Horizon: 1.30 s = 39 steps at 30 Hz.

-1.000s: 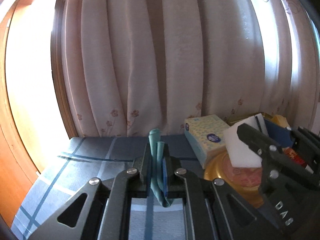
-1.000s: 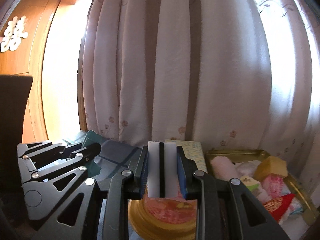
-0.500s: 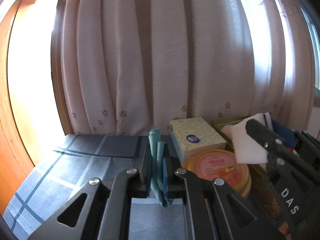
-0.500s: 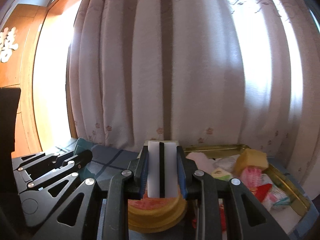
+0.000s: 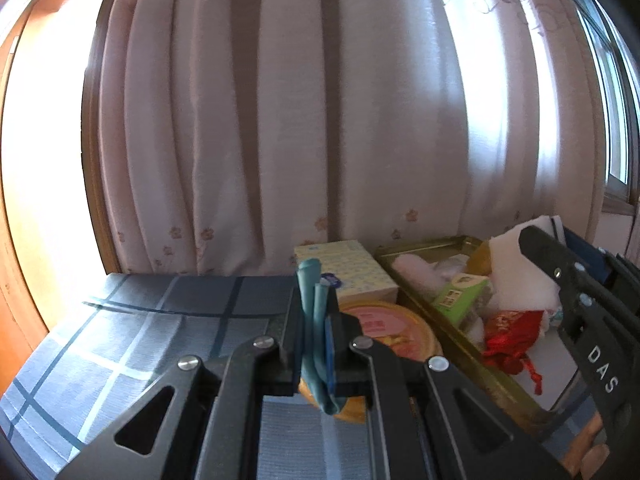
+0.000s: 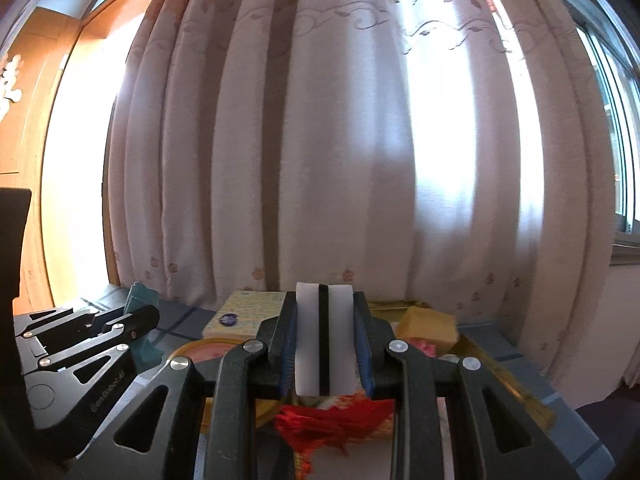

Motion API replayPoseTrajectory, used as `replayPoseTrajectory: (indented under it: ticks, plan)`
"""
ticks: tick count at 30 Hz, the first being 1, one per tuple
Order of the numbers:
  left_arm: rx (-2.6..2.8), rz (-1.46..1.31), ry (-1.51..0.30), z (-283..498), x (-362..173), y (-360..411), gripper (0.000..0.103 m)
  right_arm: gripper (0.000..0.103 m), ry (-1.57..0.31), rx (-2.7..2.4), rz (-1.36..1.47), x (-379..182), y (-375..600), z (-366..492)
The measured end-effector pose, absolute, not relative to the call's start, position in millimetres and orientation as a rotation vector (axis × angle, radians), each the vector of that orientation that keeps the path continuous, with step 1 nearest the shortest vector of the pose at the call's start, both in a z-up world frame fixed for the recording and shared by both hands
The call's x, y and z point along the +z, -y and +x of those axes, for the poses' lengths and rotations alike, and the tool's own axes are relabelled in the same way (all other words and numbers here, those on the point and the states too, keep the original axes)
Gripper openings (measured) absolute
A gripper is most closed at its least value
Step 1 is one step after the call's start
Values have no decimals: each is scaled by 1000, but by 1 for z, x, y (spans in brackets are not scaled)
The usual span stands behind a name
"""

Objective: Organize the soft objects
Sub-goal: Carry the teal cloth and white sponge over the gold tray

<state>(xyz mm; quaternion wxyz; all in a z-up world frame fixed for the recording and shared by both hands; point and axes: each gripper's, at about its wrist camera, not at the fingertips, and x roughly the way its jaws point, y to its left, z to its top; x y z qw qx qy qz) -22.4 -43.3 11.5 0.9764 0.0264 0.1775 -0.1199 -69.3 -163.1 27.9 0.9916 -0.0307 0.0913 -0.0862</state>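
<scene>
A folded teal cloth (image 5: 316,320) is clamped between the fingers of the left gripper (image 5: 318,332), its folds standing up past the fingertips and its lower end hanging below them. A white foam sponge block with a dark middle seam (image 6: 325,340) is pinched upright in the right gripper (image 6: 325,344). Both soft items are thus carried above the worktop covered with a blue checked cloth (image 5: 160,320), so the step in hand is judged to be transport toward the shallow gold metal tray (image 5: 448,242), which lies ahead and to the right of the left gripper and directly ahead of and below the right one. Soft things are already gathered in it, among them a red tasselled pouch (image 5: 508,336) and a yellow sponge block (image 6: 430,326). A round gold tin (image 5: 400,328) and a pale patterned tissue box (image 5: 348,268) stand just ahead of the left gripper, beside the tray. Next, each load probably needs to be lowered over a free spot in the tray and released, the tin and box being avoided.
</scene>
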Motion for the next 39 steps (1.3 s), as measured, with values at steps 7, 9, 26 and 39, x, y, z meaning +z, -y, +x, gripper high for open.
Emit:
replayPoseTrajectory:
  ticks: [7,9,26,39]
  plan:
    - [-272,68,-357,-28,11,59,6,28,-177,-213,-48,29,183,-78]
    - [-277,65,-353,-30,12,61,6,28,-174,-227,-41,29,190,-82]
    - [-403,61,-322,-52,28,106,6,28,-168,-291,-17,29,235,-108]
    - [-546,64,-372,-48,27,169,6,28,-276,-343,4,26,282,-93]
